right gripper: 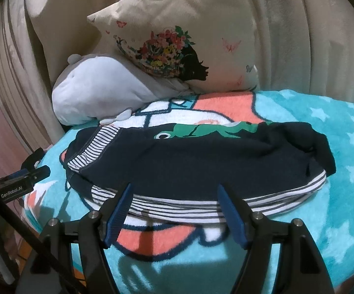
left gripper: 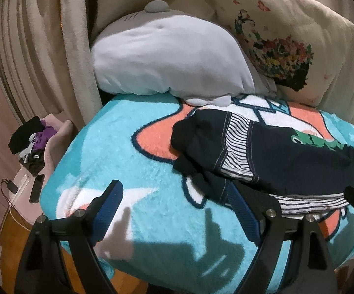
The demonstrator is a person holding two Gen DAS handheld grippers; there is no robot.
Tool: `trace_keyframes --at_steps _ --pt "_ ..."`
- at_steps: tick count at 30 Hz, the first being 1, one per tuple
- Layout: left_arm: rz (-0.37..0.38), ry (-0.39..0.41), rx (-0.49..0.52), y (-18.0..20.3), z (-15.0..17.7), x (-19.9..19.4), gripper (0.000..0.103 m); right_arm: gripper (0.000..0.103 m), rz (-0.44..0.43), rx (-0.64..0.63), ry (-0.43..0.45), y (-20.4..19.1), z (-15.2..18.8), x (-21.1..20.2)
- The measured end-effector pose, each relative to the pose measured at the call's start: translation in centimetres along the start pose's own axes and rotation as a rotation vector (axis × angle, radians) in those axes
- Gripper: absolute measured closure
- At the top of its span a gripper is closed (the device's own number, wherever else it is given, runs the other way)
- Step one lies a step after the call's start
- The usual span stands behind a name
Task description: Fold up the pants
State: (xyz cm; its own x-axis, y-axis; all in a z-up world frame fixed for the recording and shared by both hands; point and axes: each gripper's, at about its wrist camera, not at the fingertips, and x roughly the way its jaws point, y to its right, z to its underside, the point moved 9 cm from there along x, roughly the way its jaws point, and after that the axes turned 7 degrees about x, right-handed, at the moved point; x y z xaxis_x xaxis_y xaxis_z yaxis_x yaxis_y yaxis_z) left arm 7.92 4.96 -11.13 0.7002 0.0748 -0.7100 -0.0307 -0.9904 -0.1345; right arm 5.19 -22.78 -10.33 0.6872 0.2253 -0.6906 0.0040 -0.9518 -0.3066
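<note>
Dark navy pants (left gripper: 275, 156) with striped white trim and a green print lie folded in a flat bundle on a turquoise blanket (left gripper: 103, 147). My left gripper (left gripper: 174, 186) stands open at the bundle's near left corner. Its right finger (left gripper: 238, 203) is beside the cloth and its left finger is over bare blanket. In the right wrist view the pants (right gripper: 189, 161) stretch across the middle. My right gripper (right gripper: 174, 187) is open, and the striped near edge runs between its fingertips without being pinched. The left gripper (right gripper: 34, 171) shows at that view's left edge.
A grey plush pillow (left gripper: 172, 56) and a cream cushion with a flower print (left gripper: 287, 36) lean against beige curtains behind the pants. Left of the bed stands a pink side table with a pile of clothes (left gripper: 32, 139) and a phone (left gripper: 36, 188). Wooden floor lies below.
</note>
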Motion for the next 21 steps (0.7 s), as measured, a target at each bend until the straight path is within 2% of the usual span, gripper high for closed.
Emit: trace_keyframes --at_steps 21 --pt "0.038 -0.027 0.052 2.0 0.4 0.5 0.017 0.027 0.003 0.036 -0.02 1.6 0.2 0.6"
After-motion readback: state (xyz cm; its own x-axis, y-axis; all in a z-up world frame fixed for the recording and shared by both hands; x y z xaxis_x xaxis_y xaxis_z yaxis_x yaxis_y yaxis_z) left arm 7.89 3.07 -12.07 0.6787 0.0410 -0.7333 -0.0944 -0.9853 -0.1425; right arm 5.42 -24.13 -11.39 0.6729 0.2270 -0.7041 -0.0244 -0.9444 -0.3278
